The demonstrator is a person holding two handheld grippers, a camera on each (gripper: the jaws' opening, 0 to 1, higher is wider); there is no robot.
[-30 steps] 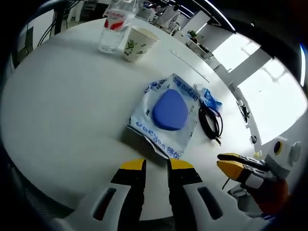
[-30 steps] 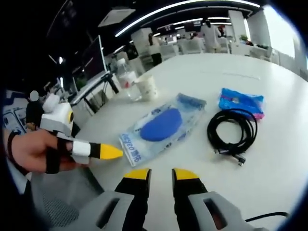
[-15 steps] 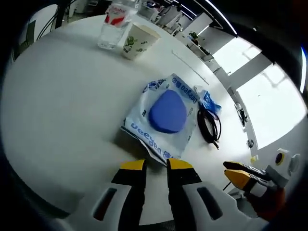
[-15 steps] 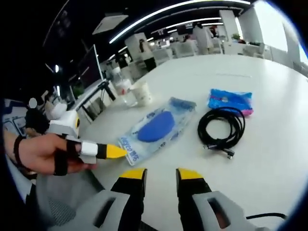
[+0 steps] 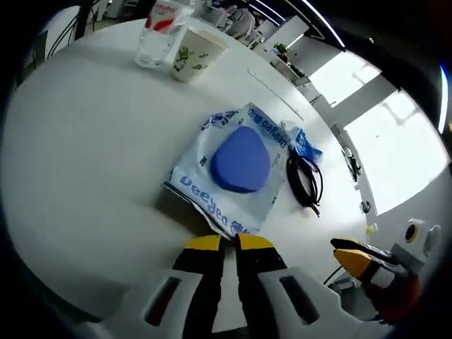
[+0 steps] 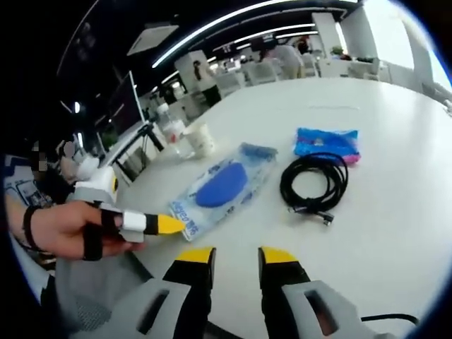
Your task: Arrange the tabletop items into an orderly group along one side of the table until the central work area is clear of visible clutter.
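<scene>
On the white worktop (image 5: 85, 162) I see a clear bag (image 5: 233, 173) with blue lettering and a blue rounded pad (image 5: 240, 150) inside it, lying flat near the near edge. In the left gripper view my left tongs (image 5: 222, 242) sit right at the bag's near edge, yellow tips almost together with a thin gap between them; whether they pinch the plastic I cannot tell. In the right gripper view those same tongs come in from the left, held in a hand (image 6: 60, 229) with a black strap, the yellow tip touching or just short of the bag's (image 6: 219, 191) corner.

Just beside the bag, on its far right side in the left gripper view, lies a coiled black cable (image 5: 305, 180), and past it a small blue packet (image 5: 305, 143), close to the coil. In the right gripper view the cable (image 6: 314, 183) is a loose ring with its plug ends toward me, and the packet (image 6: 327, 143) lies beyond it, blue with a pink edge.

Well apart, toward the worktop's far side, a paper cup (image 5: 189, 53) with a green print stands upright beside a clear bottle (image 5: 157, 35) with a red label; they stand close together.

My right tongs (image 6: 236, 256) hover over bare worktop (image 6: 395, 183), tips parted with a clear gap and holding nothing. They show low right in the left gripper view (image 5: 353, 256).
</scene>
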